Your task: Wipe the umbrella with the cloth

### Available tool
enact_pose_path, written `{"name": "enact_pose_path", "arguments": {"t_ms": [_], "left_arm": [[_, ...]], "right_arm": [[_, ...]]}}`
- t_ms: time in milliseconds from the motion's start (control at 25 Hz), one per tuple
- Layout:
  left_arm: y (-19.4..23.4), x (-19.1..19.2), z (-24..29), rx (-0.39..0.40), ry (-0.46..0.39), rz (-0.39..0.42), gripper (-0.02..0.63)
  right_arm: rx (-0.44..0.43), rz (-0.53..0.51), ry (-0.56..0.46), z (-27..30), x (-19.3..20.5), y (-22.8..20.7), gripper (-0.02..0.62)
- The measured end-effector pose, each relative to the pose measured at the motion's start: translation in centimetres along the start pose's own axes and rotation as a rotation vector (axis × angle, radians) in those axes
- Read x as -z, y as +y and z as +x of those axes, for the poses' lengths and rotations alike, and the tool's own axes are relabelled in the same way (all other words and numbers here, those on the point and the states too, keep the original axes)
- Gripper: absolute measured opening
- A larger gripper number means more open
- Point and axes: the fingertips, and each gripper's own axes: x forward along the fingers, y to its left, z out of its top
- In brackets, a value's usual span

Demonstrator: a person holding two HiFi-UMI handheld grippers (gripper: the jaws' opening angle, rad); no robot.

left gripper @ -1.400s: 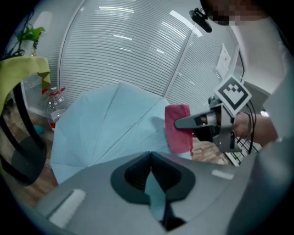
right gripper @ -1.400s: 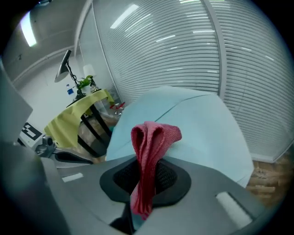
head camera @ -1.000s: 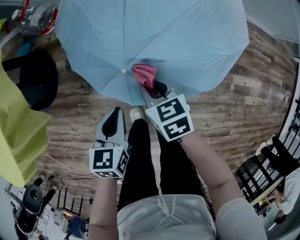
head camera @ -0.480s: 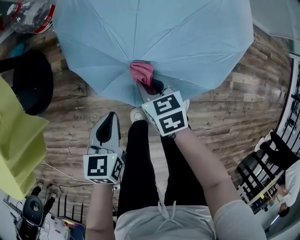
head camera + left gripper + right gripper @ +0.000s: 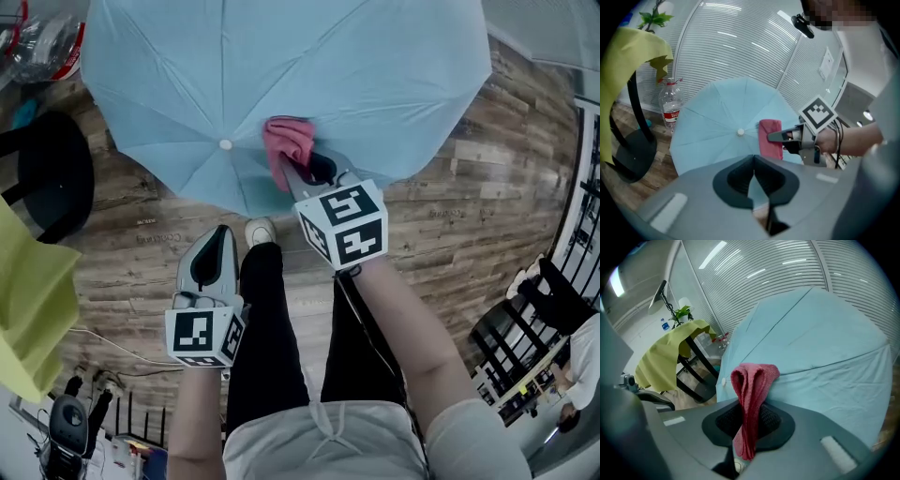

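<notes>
Finding: the umbrella stands open on the wooden floor, with its canopy crown turned up toward the person. The cloth lies against the canopy, just to the right of the white crown cap.

Right gripper: clamped on the cloth. The right gripper view shows the folded pink fabric pinched between the jaws. Its upper bunch stands past the tips against the blue panel. The fold's long axis runs along the jaws, from the near rim toward the crown.

Left gripper: jaws drawn together with nothing between them (its own view shows only canopy past the tips). It hangs short of the near rim, apart from the fabric, and is the farther of the two from the cloth.

Judgement: the next stroke falls to the right gripper, since the cloth already rests on the surface.

Clearances: broad canopy lies open to the right and on the far side. The near rim sits close behind the cloth, and the cap sits close on its left. A yellow drape and a water bottle stand off to the left, clear of the stroke.
</notes>
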Motion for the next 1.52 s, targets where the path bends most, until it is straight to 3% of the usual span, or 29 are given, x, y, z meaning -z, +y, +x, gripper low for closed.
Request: {"name": "enact_pose_path", "arguments": {"t_ms": [560,800,1280,1520], "left_arm": [[-12.4,-1.6,5.4,0.008,-0.029,-0.024,0.008],[-17.9,-2.3,8.1,0.020,-0.033,-0.020,0.008],[-27.3,-4.0,15.2,0.071,0.011,0.039,0.008],[-30.9,-4.7,18.3,0.081,0.021,0.056,0.008]], "right_arm": [[-0.022,-0.048,-0.005,-6.4,0.0,-10.6,0.055],[-0.033,-0.011,-0.031,-9.1,0.3,-15.9,0.055],[-0.089,0.008,-0.106,-14.5,0.8,-25.4,0.055],[-0.016,-0.051,-0.129,-16.2,0.5,-30.9,0.055]]}}
